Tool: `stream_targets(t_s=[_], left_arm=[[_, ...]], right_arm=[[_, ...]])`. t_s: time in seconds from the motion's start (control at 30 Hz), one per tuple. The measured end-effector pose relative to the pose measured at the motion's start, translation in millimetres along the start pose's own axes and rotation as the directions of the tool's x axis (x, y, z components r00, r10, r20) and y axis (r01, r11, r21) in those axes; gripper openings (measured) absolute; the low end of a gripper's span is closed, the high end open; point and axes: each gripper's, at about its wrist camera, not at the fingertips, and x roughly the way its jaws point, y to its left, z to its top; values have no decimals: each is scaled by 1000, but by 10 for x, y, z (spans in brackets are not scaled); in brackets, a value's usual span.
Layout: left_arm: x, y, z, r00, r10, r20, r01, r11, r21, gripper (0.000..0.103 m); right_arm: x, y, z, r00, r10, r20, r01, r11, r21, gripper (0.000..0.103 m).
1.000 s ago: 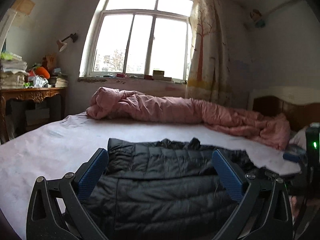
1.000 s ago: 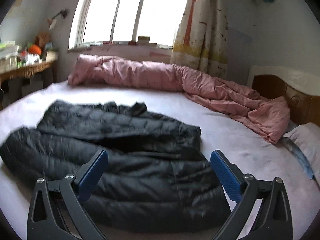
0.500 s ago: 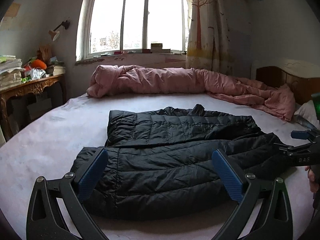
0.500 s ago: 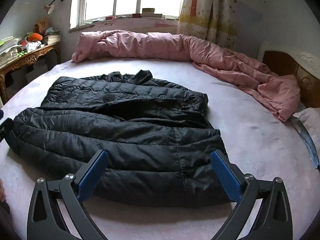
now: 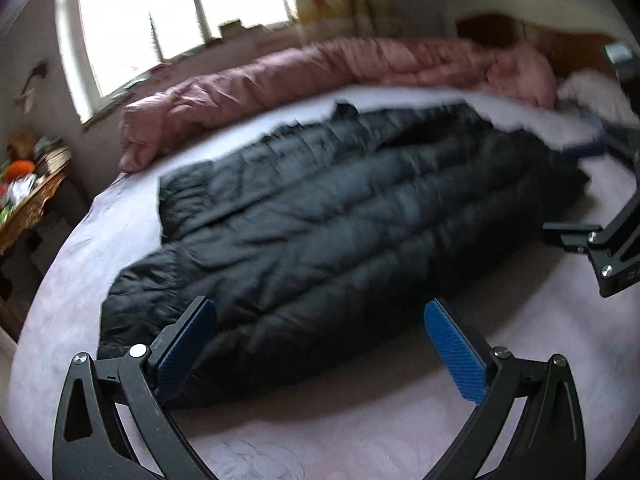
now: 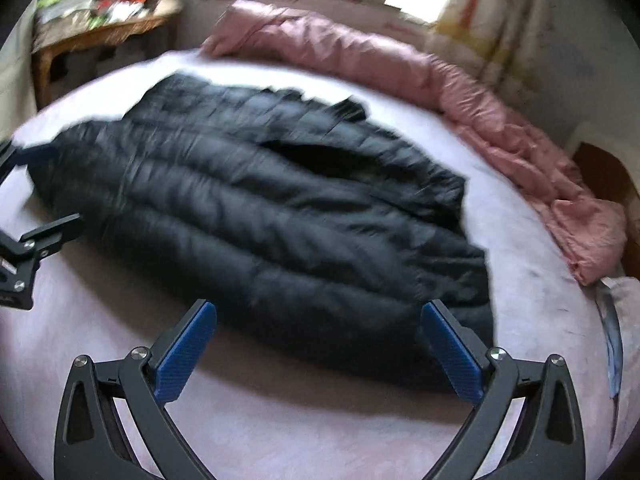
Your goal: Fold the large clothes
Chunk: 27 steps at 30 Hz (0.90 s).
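Two views | jacket [image 5: 340,220] | headboard [image 6: 600,164] only right wrist

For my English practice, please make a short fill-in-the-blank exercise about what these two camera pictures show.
1. The puffy jacket on the bed is ___ in colour.
2. The rolled quilt behind it is ___.
3. Both the left gripper and the right gripper are ___, holding nothing.
4. The finger pads are ___.

Missing words: black; pink; open; blue
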Motion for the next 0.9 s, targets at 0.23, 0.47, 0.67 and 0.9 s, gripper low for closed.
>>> stream_targets(t_s=[0.23, 0.47, 0.67, 0.9], left_arm=[[269, -117, -76, 989, 96, -111, -89, 994, 66, 103], [373, 271, -101, 953, 272, -132, -281, 958, -53, 99], [239, 448, -98, 969, 236, -79, -245, 959, -141, 25], [-129, 434, -150, 986, 147, -85, -161, 966, -201, 17]], right_arm=[[264, 257, -73, 990, -113, -81, 101, 986, -134, 103], [533, -105, -81, 960, -242, -138, 242, 970, -18, 102], [489, -336, -130, 966, -217, -140, 227, 972, 62, 35], [-34, -474, -249, 999, -37, -33, 42, 984, 172, 21]])
